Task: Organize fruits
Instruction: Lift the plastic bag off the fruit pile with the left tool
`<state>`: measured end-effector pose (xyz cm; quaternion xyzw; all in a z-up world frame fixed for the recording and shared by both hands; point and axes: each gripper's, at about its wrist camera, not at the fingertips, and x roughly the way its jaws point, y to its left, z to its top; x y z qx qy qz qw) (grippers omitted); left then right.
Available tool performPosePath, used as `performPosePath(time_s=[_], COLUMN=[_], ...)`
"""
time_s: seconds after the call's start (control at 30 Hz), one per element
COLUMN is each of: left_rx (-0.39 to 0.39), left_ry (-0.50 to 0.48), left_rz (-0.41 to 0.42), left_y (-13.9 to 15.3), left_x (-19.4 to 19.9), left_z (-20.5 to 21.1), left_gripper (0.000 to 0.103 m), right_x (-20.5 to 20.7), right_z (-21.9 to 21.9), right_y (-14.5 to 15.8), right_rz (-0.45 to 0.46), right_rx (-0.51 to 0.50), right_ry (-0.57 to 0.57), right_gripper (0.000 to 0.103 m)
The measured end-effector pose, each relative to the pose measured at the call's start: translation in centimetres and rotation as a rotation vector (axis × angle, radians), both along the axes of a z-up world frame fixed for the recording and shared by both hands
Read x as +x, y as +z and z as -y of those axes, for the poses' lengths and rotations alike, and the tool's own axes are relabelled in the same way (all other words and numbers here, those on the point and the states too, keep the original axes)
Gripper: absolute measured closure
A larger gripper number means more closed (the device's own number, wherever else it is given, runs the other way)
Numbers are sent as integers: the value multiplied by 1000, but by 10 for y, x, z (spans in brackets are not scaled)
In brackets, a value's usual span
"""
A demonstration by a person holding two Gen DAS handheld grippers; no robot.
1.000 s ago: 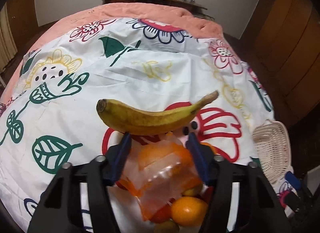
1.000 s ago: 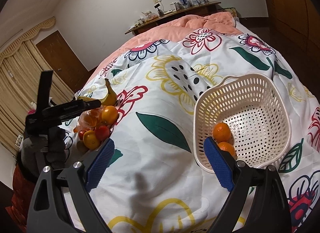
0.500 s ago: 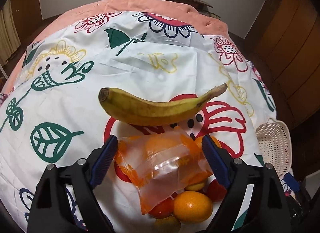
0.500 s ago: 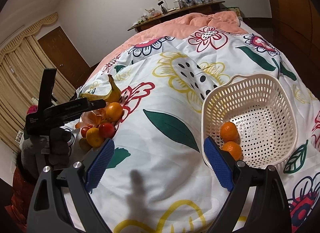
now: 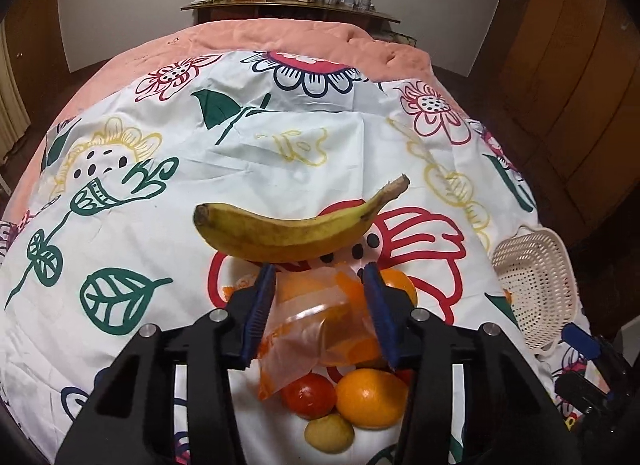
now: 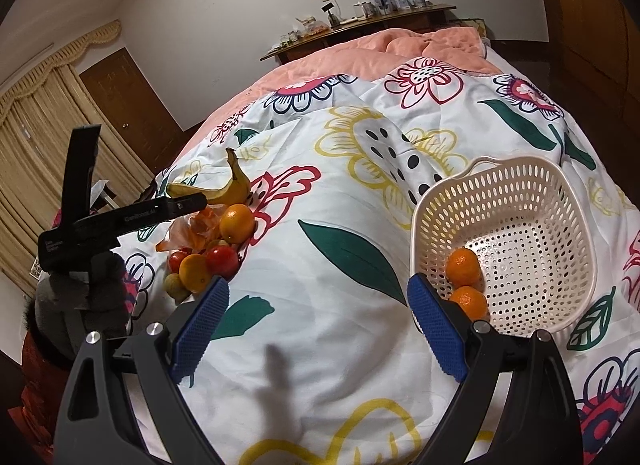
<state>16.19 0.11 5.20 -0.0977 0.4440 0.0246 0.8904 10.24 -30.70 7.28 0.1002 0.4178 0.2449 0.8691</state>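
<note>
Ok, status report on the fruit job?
Left gripper just closed on plastic bag. Right gripper open, empty. Two oranges in basket. Banana beyond bag.

Bed quilt (image 6: pixel 320 305): fruit pile at left, basket (image 6: pixel 576 225) well apart at right. Banana (image 5: pixel 288 233) behind pile; plastic bag (image 5: pixel 312 329) on top of oranges, w/ tomato (image 5: pixel 308 393) & orange (image 5: pixel 372 397) in front. Two oranges (image 6: pixel 464 265) in basket, near wall.

2 oranges (image 6: pixel 464 277) in basket (image 6: pixel 560 201)
</note>
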Motion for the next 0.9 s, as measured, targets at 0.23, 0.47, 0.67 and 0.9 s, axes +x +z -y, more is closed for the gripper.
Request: performPosePath(time_s=[0.23, 0.47, 0.67, 0.9], left_rx=[-89, 11, 20, -28], left_ry=[36, 5, -43, -73], left_rz=[-59, -60, -34, 19], left_y=[-11, -22, -17, -3], left_x=[4, 13, 9, -11], left_z=[-9, 10, 8, -4], left_gripper=[21, 20, 35, 46], right_x=[-1, 1, 0, -1], right_z=[-8, -8, -5, -13], right_y=[-1, -5, -3, -2], right_rz=[-3, -12, -8, -7], right_rx=[-8, -3, -4, -20], right_ry=[16, 10, 5, 20], right_gripper=[13, 13, 13, 13])
